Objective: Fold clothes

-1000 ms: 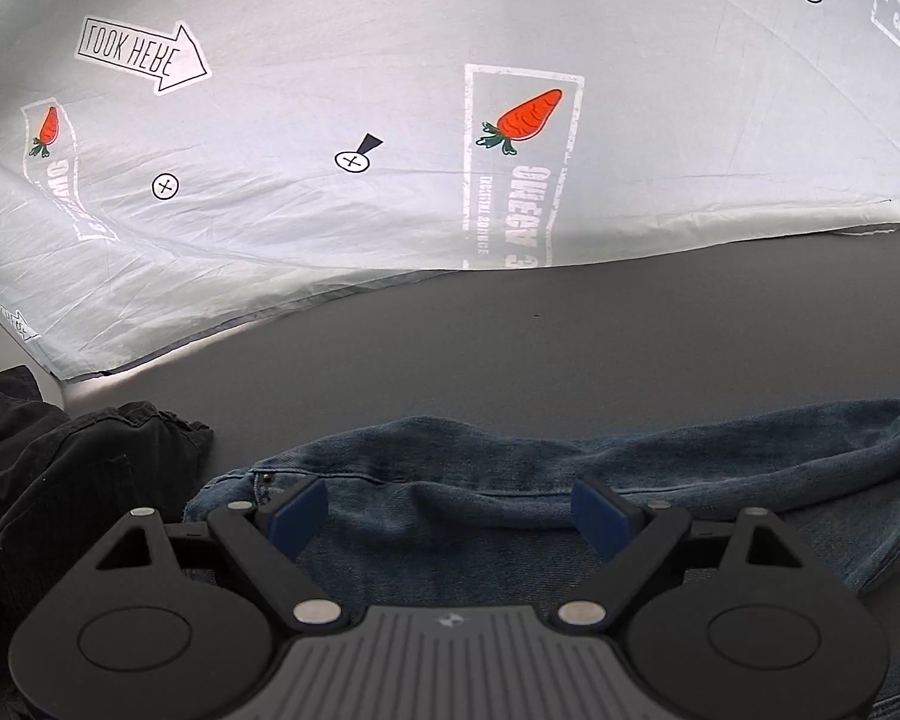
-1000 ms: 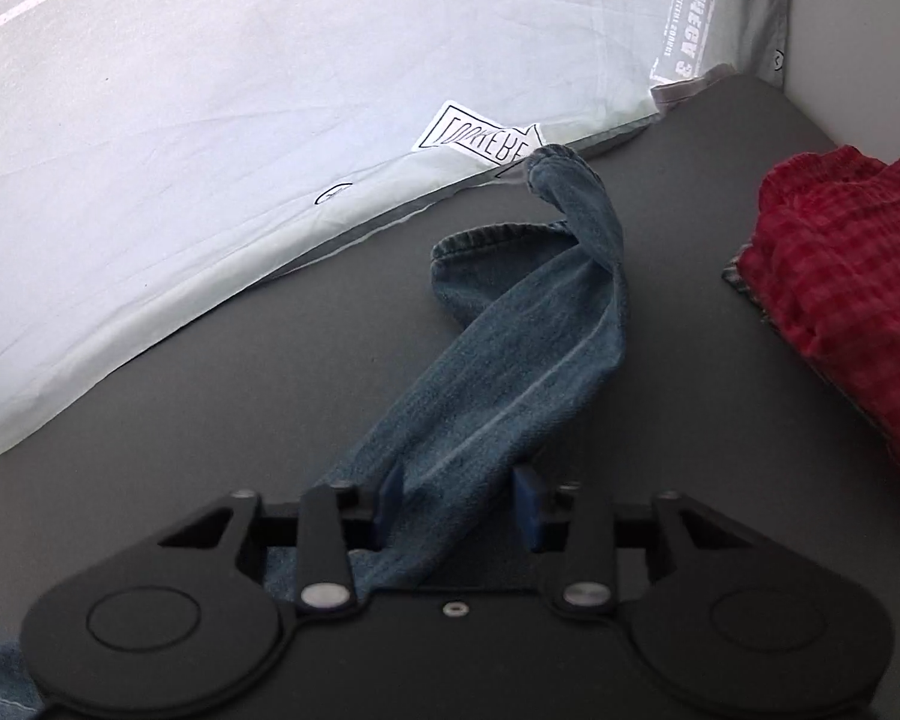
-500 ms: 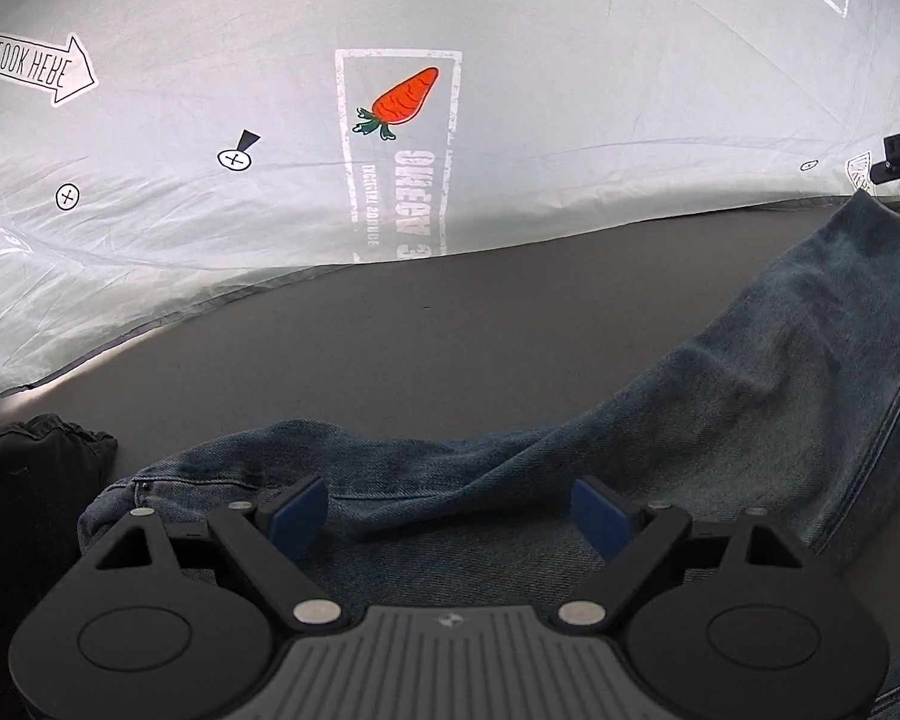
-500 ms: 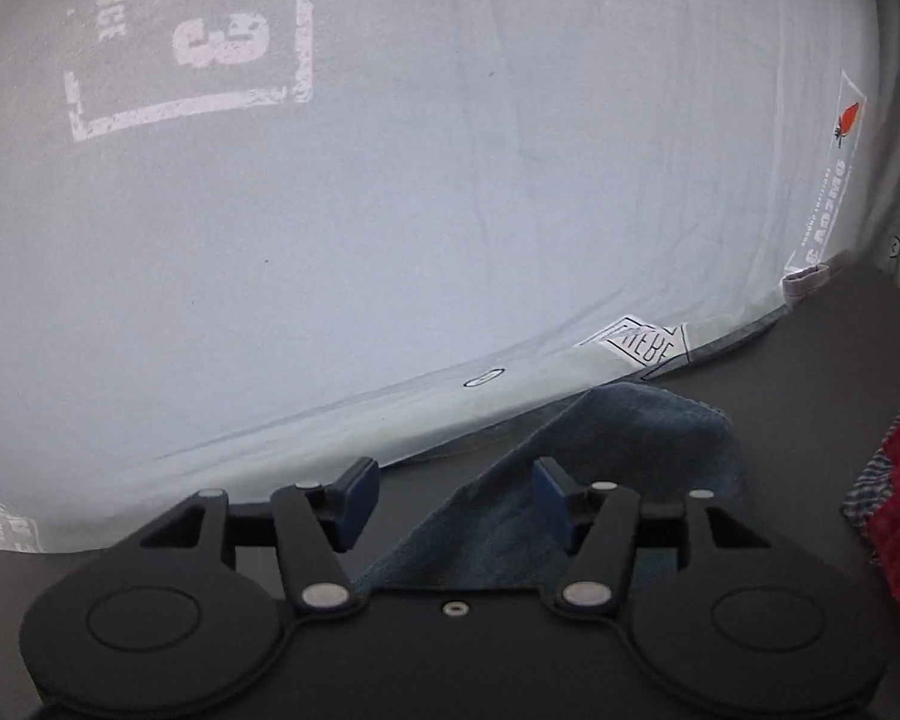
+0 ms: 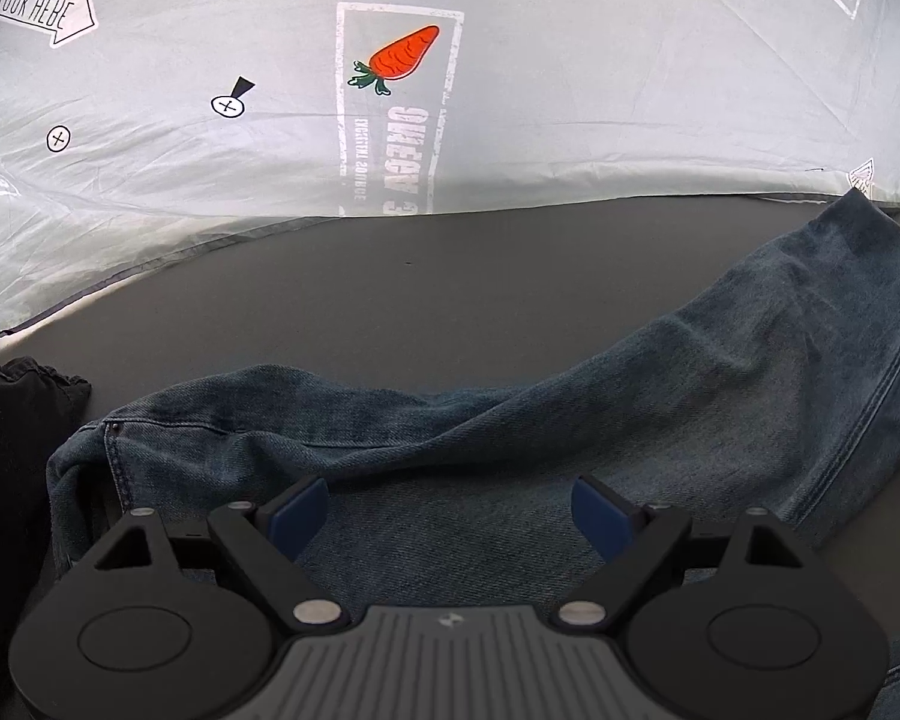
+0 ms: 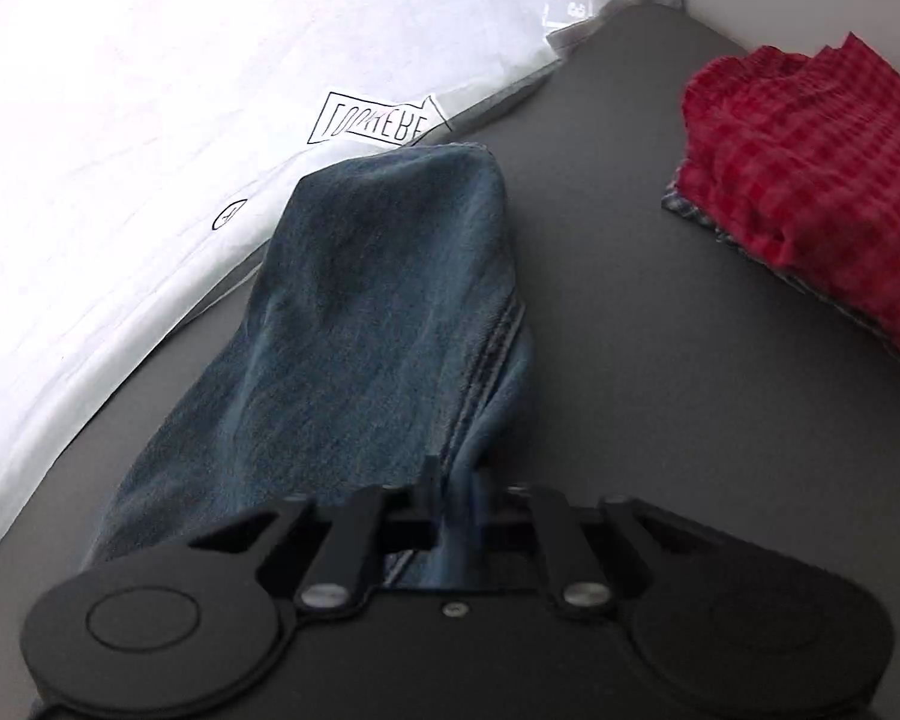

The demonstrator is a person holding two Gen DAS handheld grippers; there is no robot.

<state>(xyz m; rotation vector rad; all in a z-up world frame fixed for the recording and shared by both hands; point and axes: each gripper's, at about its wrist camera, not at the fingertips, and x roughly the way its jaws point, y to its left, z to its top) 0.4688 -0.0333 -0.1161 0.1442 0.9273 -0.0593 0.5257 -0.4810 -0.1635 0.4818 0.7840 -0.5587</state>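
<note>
At nine o'clock a crumpled black garment (image 5: 12, 438) lies beside the blue denim jeans (image 5: 510, 450), spread across the dark grey counter (image 5: 450, 294). The left gripper (image 5: 450, 510) hovers over them, fingers apart. The right gripper (image 6: 456, 504) is clamped on a leg's seam edge. Denim looks heavy and limp; gripping hems or waistband seems best. A red checked cloth (image 6: 810, 180) sits at two o'clock.
</note>
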